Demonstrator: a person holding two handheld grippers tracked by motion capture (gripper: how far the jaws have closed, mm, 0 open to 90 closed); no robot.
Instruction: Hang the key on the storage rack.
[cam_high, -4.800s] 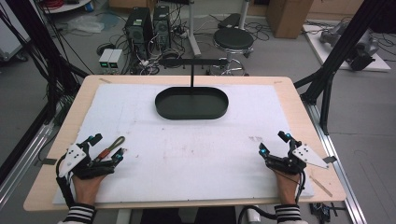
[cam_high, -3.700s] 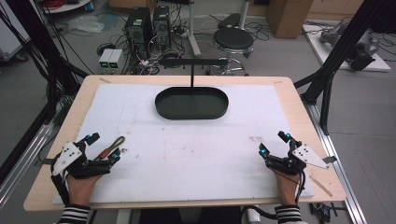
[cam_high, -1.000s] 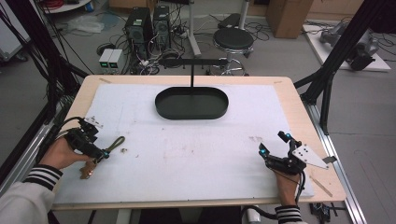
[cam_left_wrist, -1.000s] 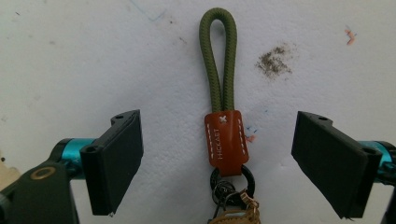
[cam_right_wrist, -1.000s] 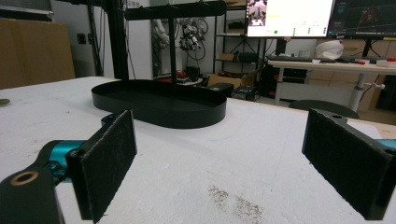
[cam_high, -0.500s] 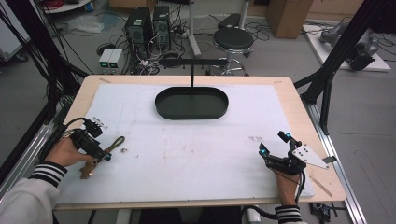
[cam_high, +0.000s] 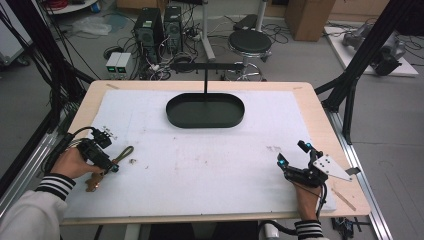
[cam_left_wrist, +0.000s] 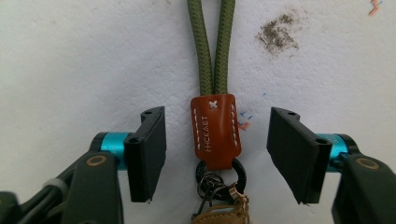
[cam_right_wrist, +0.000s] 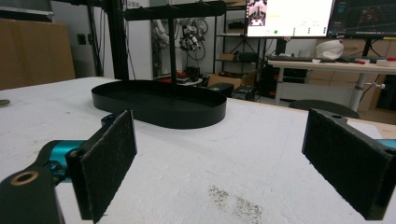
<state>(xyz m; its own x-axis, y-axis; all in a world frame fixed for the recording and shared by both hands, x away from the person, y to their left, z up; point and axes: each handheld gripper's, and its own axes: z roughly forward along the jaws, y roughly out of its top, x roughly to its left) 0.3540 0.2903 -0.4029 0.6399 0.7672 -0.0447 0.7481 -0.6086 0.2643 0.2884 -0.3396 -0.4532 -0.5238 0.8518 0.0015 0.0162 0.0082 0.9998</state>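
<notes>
A keychain lies at the left of the white mat: an olive cord loop (cam_high: 125, 152) (cam_left_wrist: 214, 51), an orange leather tab (cam_left_wrist: 215, 130), a metal ring (cam_left_wrist: 219, 179) and a tan leather piece (cam_high: 92, 184) (cam_left_wrist: 219, 215). My left gripper (cam_high: 107, 162) (cam_left_wrist: 217, 112) points down over it. Its jaws stand on either side of the orange tab with a gap on each side, and they have just been closing. My right gripper (cam_high: 293, 153) (cam_right_wrist: 222, 140) rests at the front right, open, with nothing between its pads.
A black oval tray (cam_high: 172, 112) (cam_right_wrist: 159, 112) sits at the back middle, with a black post and crossbar (cam_high: 206, 67) rising behind it. A dirt smudge (cam_left_wrist: 278, 32) marks the mat near the cord. The table edge runs close behind both hands.
The left hand has come off the front edge and tipped its gripper down over the keychain, where it has held for the last second. The right gripper has not moved.
</notes>
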